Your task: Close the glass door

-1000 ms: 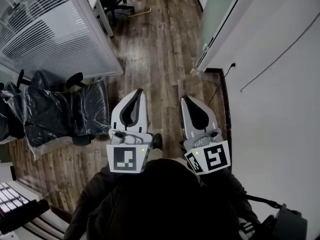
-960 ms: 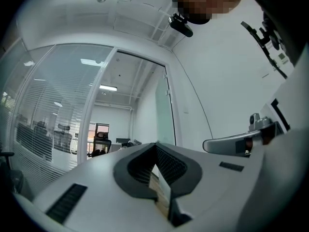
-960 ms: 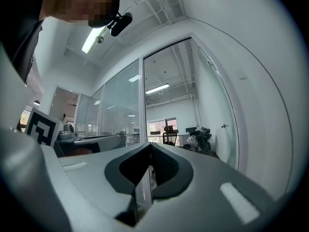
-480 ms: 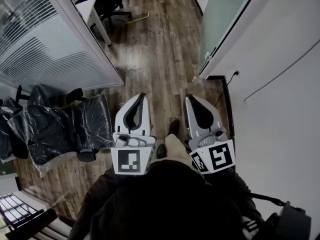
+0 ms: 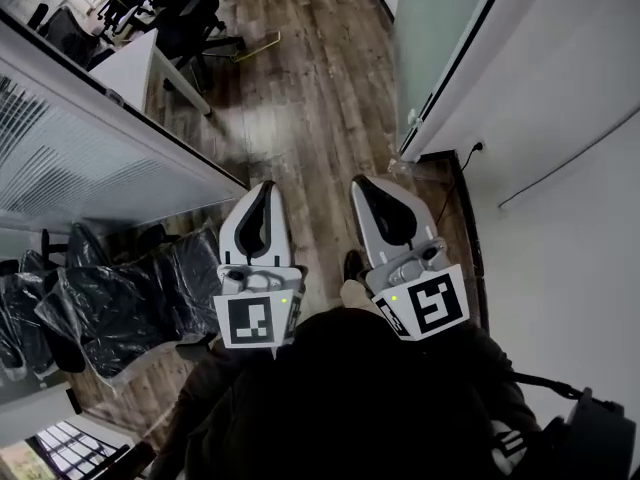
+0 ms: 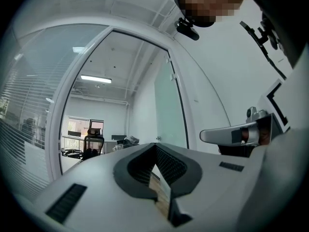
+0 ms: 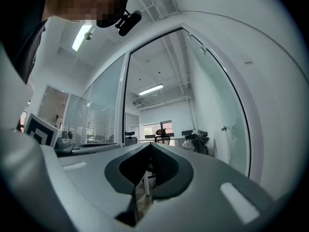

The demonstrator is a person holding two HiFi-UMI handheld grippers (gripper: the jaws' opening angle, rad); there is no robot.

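Wood-plank floor (image 5: 310, 118) runs down a corridor, with a glass partition fitted with blinds (image 5: 80, 158) on the left and a white wall (image 5: 560, 118) on the right. Plastic-wrapped chairs (image 5: 110, 308) stand at the near left. A white tabletop (image 5: 140, 63) stands beyond the partition.

**Task item.** The glass door (image 5: 440, 38) is at the far right, a frosted pane in a dark edge. It appears to be swung open along the wall. A small metal fitting (image 7: 223, 128) shows on the pane in the right gripper view. Neither tool touches the door.

**Tool state.**
- Left hand-held gripper (image 5: 263, 188): clenched, tips meeting, nothing between them.
- Right hand-held gripper (image 5: 363, 184): clenched, tips meeting, nothing between them.

The two are held side by side, near the body, pointing down the corridor.

**Change.** Over the last second the head view has moved forward. The door now fills more of the far right, the tabletop has come into view, and the wrapped chairs have slid toward the near left. Both hand-held grippers have stayed clenched. Judgement: the approach is under way and closing has not begun.

**Markings.** Each marker cube (image 5: 253, 318) carries a black-and-white square code. No brand or readable text is visible.
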